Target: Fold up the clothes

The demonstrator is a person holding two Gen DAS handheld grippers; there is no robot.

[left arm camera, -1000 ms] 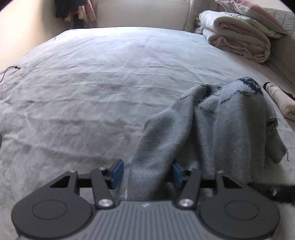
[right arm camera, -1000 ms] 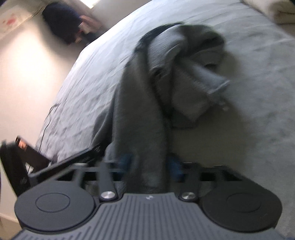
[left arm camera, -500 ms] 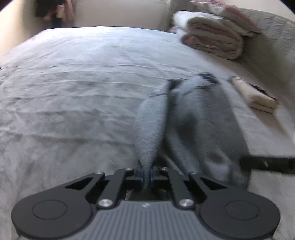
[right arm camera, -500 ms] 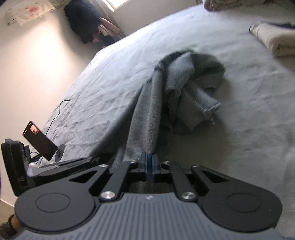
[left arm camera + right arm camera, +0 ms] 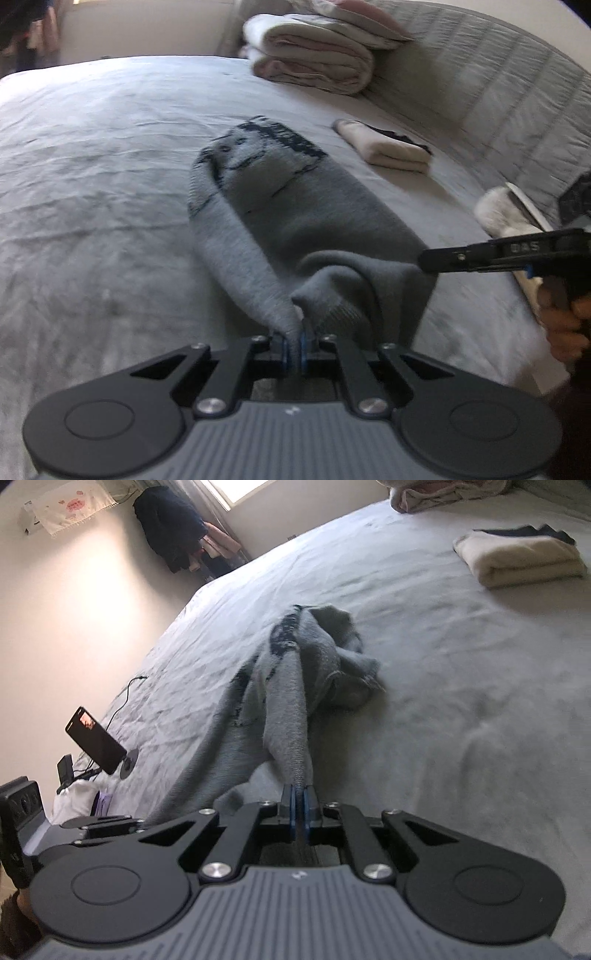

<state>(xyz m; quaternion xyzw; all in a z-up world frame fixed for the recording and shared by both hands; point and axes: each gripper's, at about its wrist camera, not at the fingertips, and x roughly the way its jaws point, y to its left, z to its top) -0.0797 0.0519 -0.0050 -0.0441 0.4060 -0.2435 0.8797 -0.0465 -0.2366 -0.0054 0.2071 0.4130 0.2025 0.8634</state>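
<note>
Midway through a folding job, a person is working two handheld grippers on a grey knit sweater (image 5: 295, 218) that is lying bunched and stretched along a pale bed (image 5: 92, 166). Its patterned far end is resting on the sheet while the near edge is rising off it. The left gripper (image 5: 293, 345) is pinching one part of that edge, blue pads pressed tight on the fabric; the right gripper (image 5: 300, 812) is clamping another part the same way, a taut ridge of knit running away from its jaws.

The step in hand looks like the lift-and-spread: getting the garment up by two points so that it can be laid flat. The next move is probably calling for the grippers to draw apart and shake out the twisted far end (a sleeve appears tucked under there) before any fold is made. A folded cream garment (image 5: 517, 559) is sitting well apart, near the headboard side.
</note>
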